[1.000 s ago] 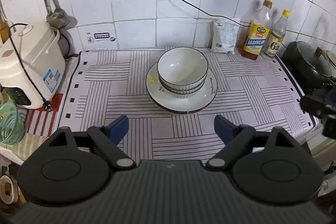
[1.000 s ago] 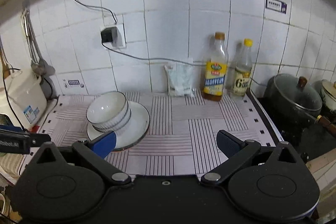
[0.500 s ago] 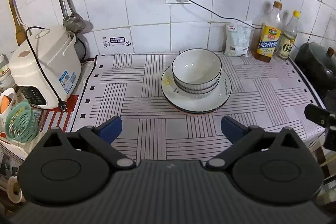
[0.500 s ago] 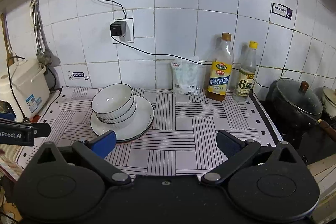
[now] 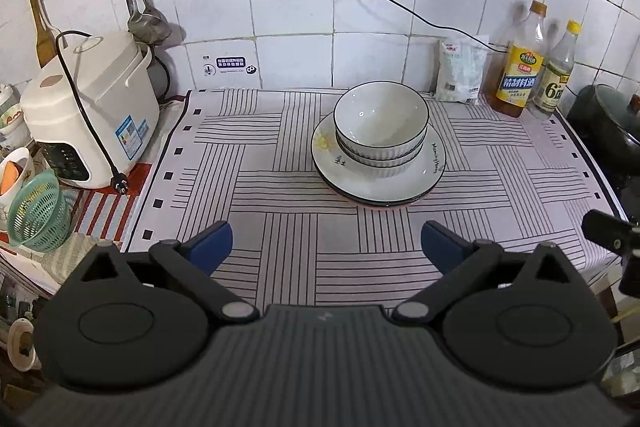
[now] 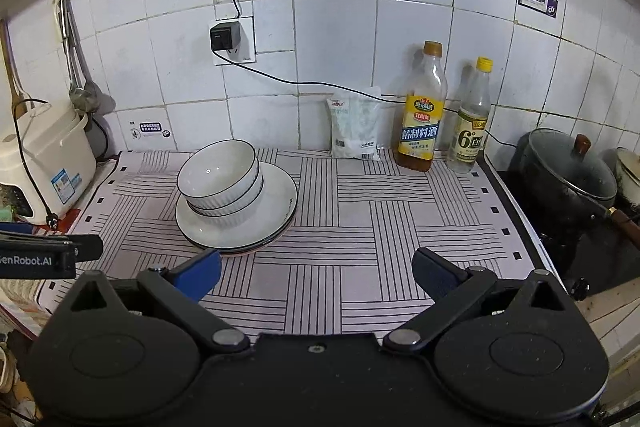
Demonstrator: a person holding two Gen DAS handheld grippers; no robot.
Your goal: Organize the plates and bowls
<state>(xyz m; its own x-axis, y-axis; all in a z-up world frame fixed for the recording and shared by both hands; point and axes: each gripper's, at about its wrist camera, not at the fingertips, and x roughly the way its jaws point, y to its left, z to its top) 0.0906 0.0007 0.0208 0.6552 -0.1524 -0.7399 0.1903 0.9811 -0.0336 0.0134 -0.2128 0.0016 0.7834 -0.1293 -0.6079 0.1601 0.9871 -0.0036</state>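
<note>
Left gripper (image 5: 325, 247) open, right gripper (image 6: 316, 273) open (pot (image 6: 568, 175) clearer here)

Two nested bowls (image 5: 381, 119) at frame centre; stacked plates (image 5: 376, 183) beneath, count unclear. Two bottles (image 5: 520, 67) at right; one rice cooker (image 5: 88, 107) at left.

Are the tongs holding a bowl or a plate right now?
No, nothing. Both the left tongs and right tongs are open and empty, apart from the bowls stacked on the plates.

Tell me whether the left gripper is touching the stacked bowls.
Apart. The left wrist view shows bare striped cloth between the open left gripper and the stacked bowls.
</note>
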